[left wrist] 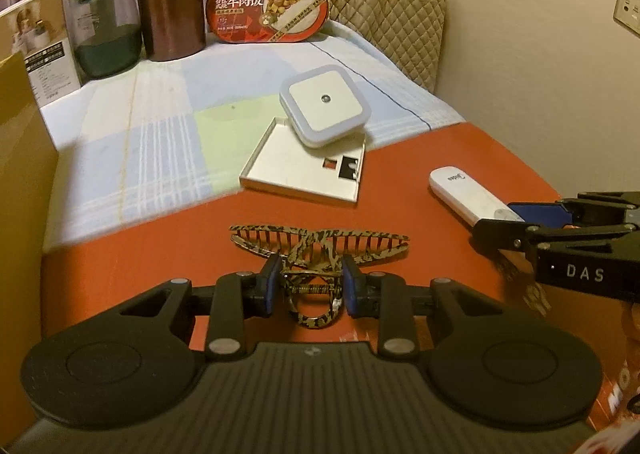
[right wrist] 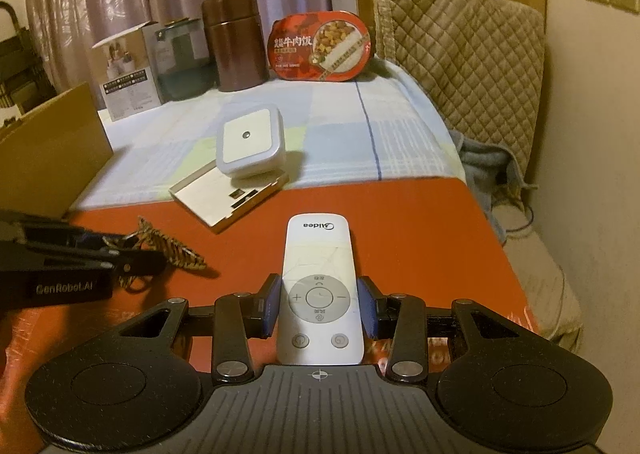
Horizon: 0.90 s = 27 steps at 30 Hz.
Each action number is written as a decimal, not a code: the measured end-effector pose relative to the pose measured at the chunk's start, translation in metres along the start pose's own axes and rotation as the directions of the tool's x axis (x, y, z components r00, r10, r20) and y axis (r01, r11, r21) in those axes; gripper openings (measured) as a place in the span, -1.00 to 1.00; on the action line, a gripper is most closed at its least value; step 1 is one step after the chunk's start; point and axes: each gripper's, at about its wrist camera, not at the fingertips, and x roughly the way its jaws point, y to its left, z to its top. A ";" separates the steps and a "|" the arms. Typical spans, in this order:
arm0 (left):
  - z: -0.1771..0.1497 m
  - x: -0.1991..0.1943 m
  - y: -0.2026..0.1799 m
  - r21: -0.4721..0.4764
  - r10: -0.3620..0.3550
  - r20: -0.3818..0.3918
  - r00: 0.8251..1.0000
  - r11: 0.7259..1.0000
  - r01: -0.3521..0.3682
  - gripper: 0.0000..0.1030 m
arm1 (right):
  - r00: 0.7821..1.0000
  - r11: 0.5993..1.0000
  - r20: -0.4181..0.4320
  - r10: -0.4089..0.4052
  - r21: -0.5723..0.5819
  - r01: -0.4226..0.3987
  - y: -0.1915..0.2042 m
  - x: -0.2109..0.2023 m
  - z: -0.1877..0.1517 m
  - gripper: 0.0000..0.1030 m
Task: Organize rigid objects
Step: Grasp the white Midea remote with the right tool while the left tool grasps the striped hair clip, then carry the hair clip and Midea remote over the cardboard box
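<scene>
Now left hand-held gripper (left wrist: pixel 308 291) clamped on hair claw (left wrist: pixel 320 250), low on red table (left wrist: pixel 420 181); right hand-held gripper (right wrist: pixel 319 304) clamped on white remote (right wrist: pixel 318 286), night light (right wrist: pixel 251 143) at 11 o'clock.

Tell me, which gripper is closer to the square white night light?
Neither clearly; both sit well short of the night light. The left gripper is shut on the hair clip, the right gripper on the remote, toward its right.
</scene>
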 end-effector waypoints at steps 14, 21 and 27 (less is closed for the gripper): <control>0.004 -0.066 -0.008 -0.001 -0.004 0.037 0.999 1.000 0.004 -0.50 | 0.999 1.000 0.042 0.014 0.013 -0.015 0.022 -0.062 0.011 -0.28; 0.017 -0.112 -0.010 -0.016 0.006 0.089 0.996 1.000 -0.005 -0.50 | 0.996 1.000 0.085 0.003 -0.011 -0.002 0.041 -0.104 0.027 -0.28; 0.020 -0.152 -0.013 -0.025 0.009 0.133 0.991 1.000 -0.005 -0.50 | 0.992 1.000 0.126 0.006 -0.010 -0.005 0.056 -0.139 0.038 -0.28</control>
